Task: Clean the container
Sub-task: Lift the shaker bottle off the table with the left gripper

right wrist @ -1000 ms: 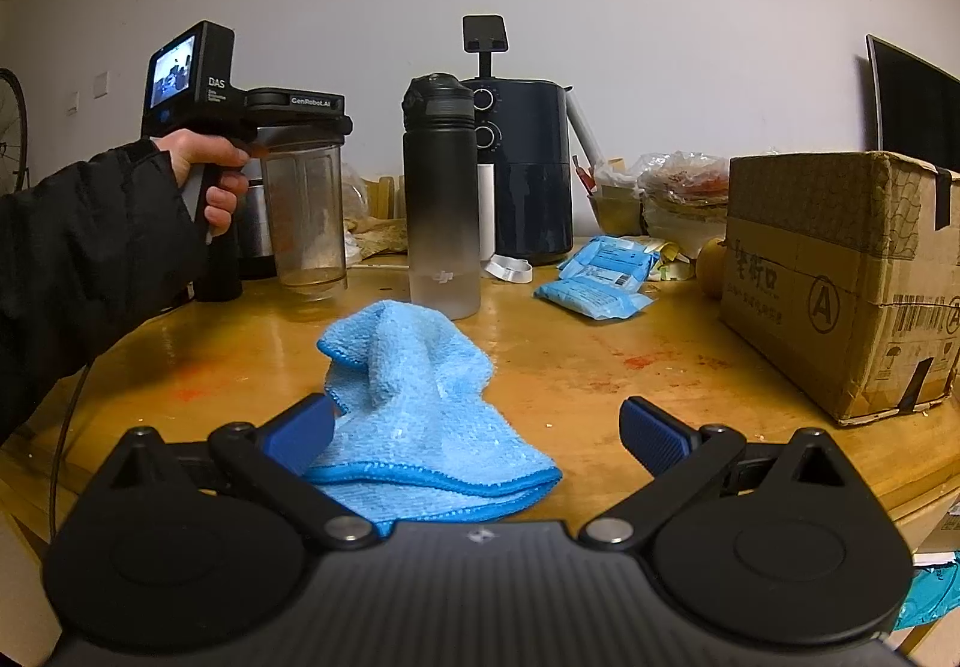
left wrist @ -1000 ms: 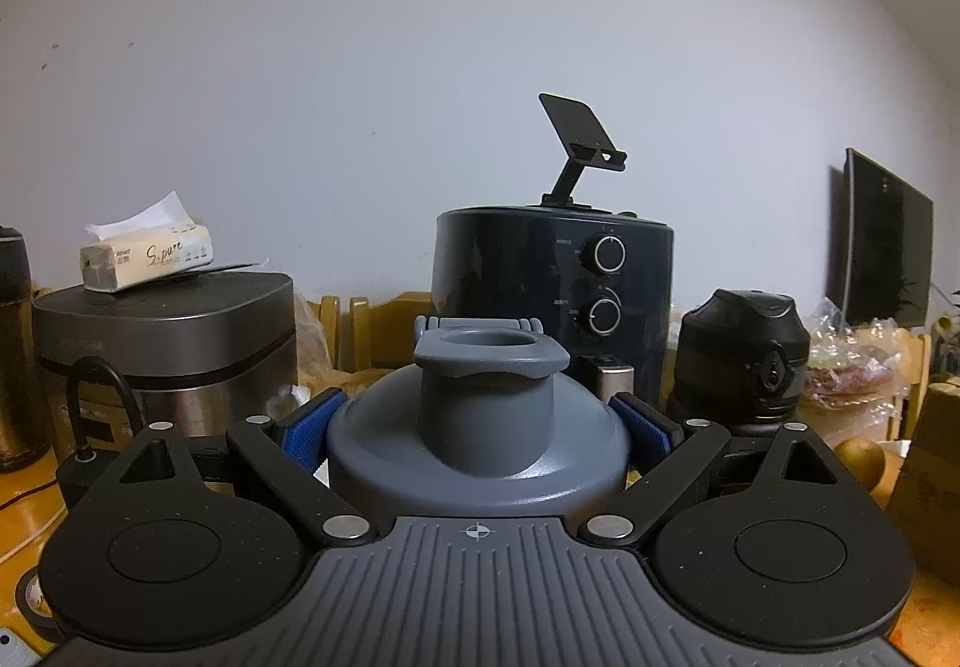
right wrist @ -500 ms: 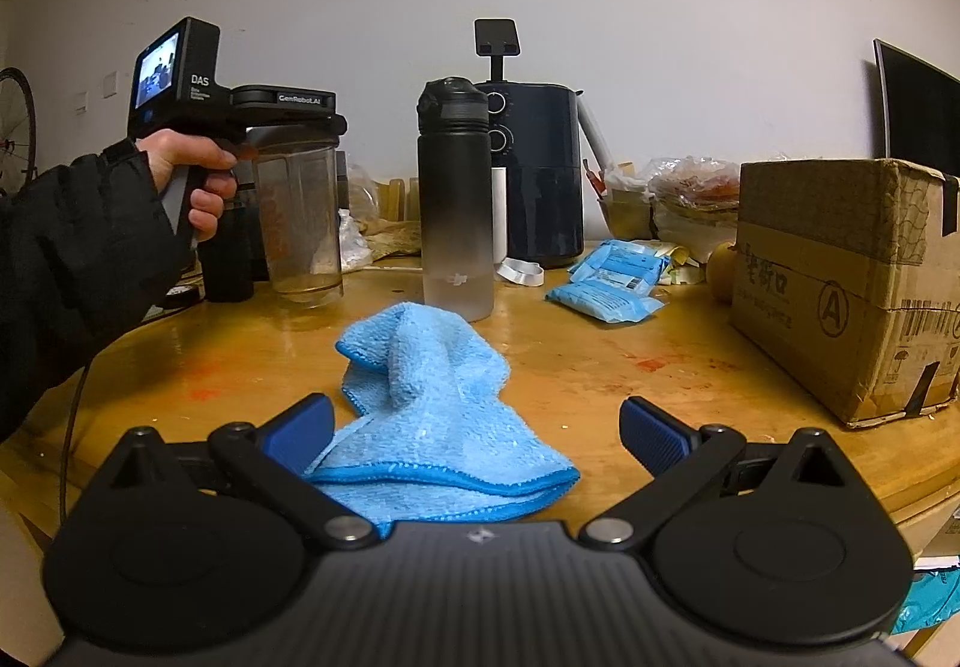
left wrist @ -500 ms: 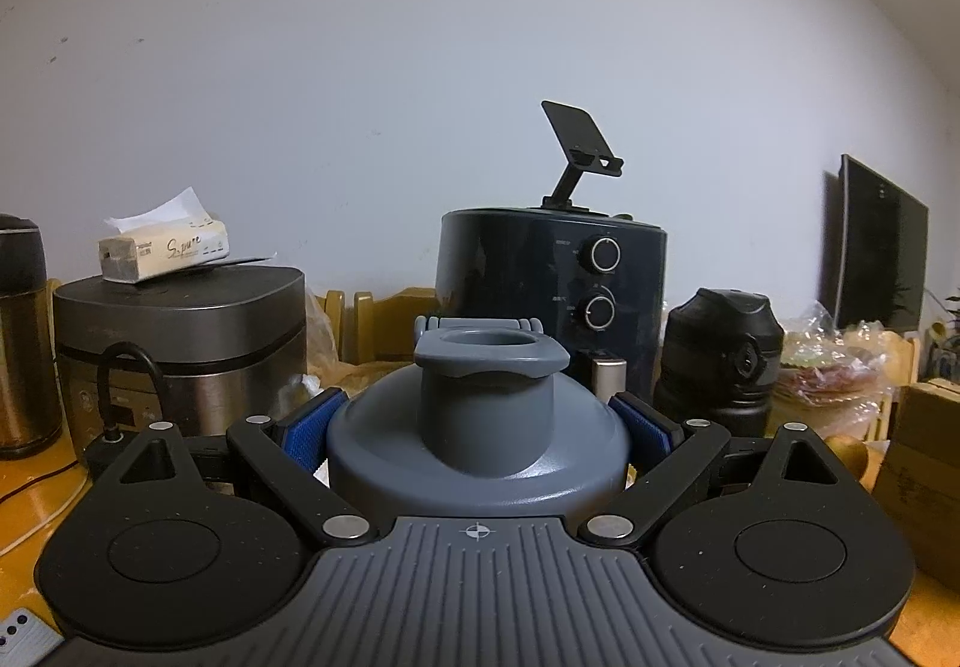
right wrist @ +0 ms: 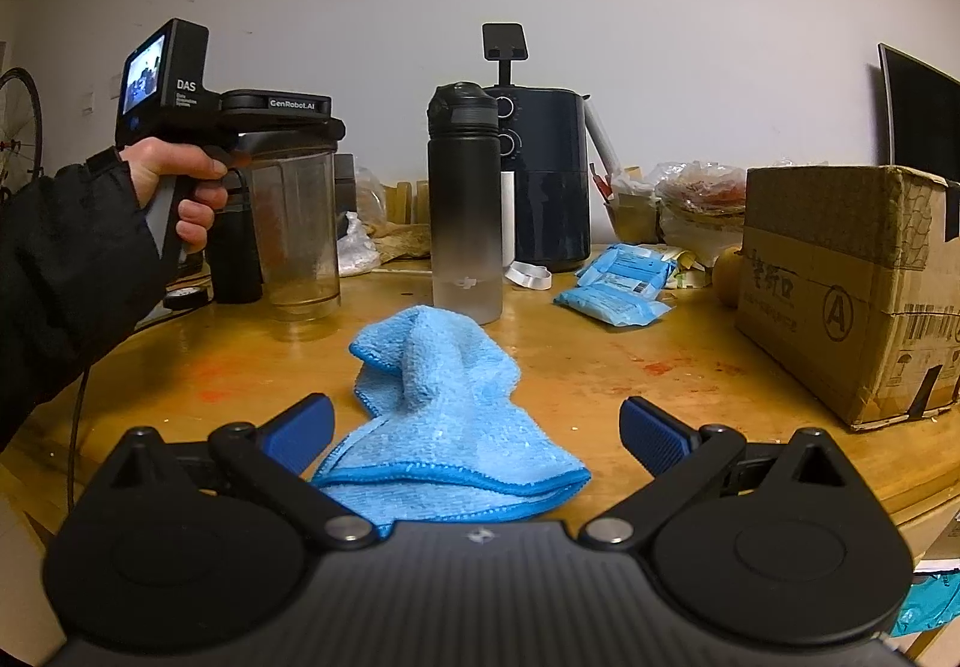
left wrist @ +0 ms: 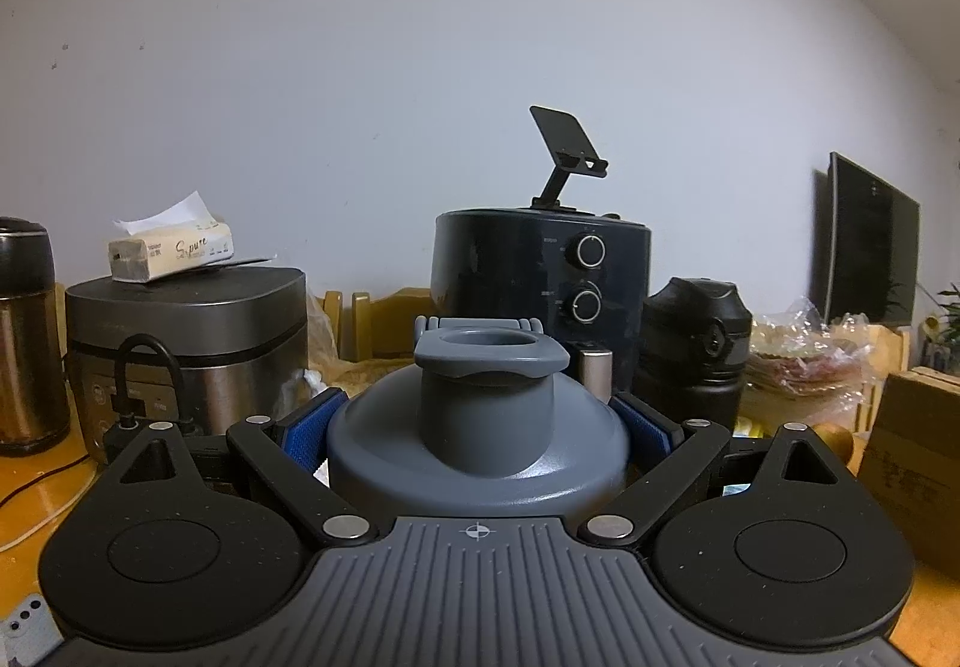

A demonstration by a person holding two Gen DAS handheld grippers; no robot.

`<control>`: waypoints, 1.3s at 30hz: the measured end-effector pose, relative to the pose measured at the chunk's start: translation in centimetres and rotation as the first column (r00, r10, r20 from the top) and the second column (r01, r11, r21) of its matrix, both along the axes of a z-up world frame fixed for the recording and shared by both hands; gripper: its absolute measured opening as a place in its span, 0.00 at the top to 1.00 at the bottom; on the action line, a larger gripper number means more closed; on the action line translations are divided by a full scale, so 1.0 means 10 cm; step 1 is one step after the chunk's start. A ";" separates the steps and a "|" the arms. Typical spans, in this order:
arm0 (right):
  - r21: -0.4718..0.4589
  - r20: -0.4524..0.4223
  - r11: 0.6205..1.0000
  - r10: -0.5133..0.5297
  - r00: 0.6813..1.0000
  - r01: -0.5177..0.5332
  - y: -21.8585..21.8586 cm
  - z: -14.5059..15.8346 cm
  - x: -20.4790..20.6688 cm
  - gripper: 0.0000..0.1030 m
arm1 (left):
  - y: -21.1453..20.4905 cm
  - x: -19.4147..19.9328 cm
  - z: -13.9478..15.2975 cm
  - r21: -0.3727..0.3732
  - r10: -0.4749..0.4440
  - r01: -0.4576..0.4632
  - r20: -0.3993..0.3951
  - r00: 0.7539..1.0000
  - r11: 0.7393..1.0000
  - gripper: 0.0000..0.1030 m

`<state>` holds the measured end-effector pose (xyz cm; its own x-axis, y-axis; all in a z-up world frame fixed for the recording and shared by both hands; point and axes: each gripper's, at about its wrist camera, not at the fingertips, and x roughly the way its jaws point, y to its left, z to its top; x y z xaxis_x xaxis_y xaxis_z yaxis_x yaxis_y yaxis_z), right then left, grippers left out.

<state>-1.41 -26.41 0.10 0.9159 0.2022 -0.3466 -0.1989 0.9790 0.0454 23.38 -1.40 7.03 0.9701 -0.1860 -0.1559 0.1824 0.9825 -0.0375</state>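
A clear plastic container [right wrist: 295,235] with a grey spouted lid [left wrist: 480,427] stands upright at the left of the wooden table [right wrist: 600,379]. Its base is at the tabletop; I cannot tell whether it touches. My left gripper [left wrist: 478,427] is shut on the lid, blue pads pressed to both sides. In the right wrist view the left gripper [right wrist: 288,130] is held by a hand [right wrist: 180,181] in a black sleeve. A crumpled blue cloth [right wrist: 444,415] lies on the table. My right gripper [right wrist: 474,430] is open just above the cloth's near end, fingers either side of it.
A black-to-clear water bottle [right wrist: 465,211] stands behind the cloth, with a dark air fryer [right wrist: 549,181] beyond it. Blue packets [right wrist: 624,289] and a cardboard box [right wrist: 852,283] sit on the right. A rice cooker [left wrist: 186,343] and a dark flask [left wrist: 27,337] are on the left.
The left gripper has lowered the container toward the tabletop and drifted slightly left. The right gripper stays open over the cloth, barely moved.
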 end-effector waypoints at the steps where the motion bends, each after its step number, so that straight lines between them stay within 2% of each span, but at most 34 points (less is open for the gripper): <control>1: 0.000 -0.001 1.000 0.002 1.000 -0.002 0.00 0.00 0.01 0.00 | 0.00 -0.02 0.00 0.000 -0.001 0.001 0.000 1.000 1.000 0.08; 39: 0.006 0.013 0.999 0.050 0.999 -0.050 -0.05 -0.04 0.48 0.00 | 0.10 -0.60 -0.02 0.002 0.004 -0.004 0.014 1.000 1.000 0.08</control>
<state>3.35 -26.95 -0.27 0.9089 0.2499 -0.3337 -0.2480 0.9675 0.0491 17.35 -0.35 6.85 0.9729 -0.1817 -0.1430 0.1788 0.9833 -0.0327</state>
